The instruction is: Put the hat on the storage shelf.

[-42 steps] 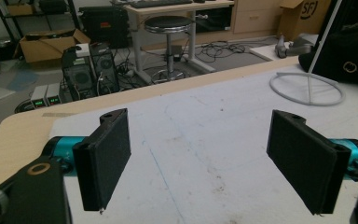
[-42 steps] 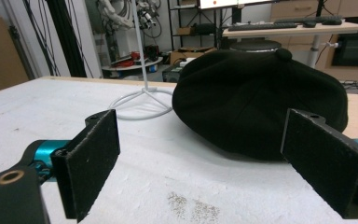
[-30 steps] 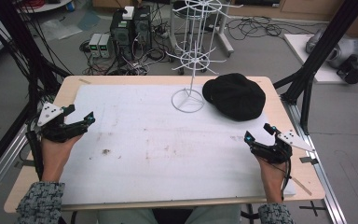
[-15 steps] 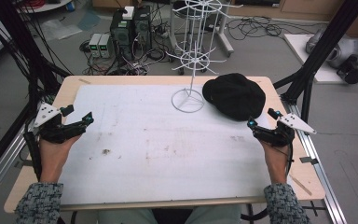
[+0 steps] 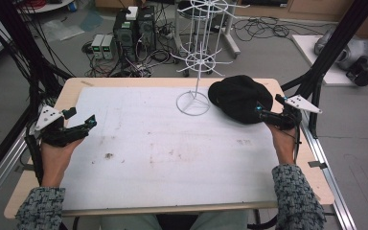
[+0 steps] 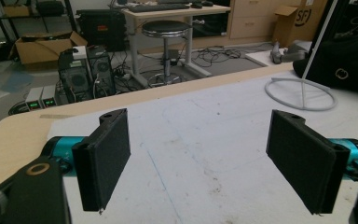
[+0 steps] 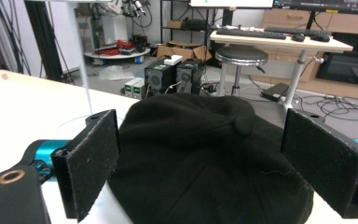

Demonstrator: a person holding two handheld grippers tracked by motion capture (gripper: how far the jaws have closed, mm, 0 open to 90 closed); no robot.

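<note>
Right gripper (image 5: 263, 115), jaws wide, straddles the black hat (image 5: 239, 98) at right, seemingly to grasp it; left gripper (image 5: 79, 125) idles wide at left.

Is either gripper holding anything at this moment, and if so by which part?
Nothing is held. The left gripper is open over bare table. The right gripper is open, its jaws either side of the black hat, not closed on it.

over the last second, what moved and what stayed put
The right tool moved forward across the table to the black hat, open, its jaws now on either side of the near edge, not yet closed. The left tool drifted slightly toward the left edge, open. Hat and white wire stand stayed put.
</note>
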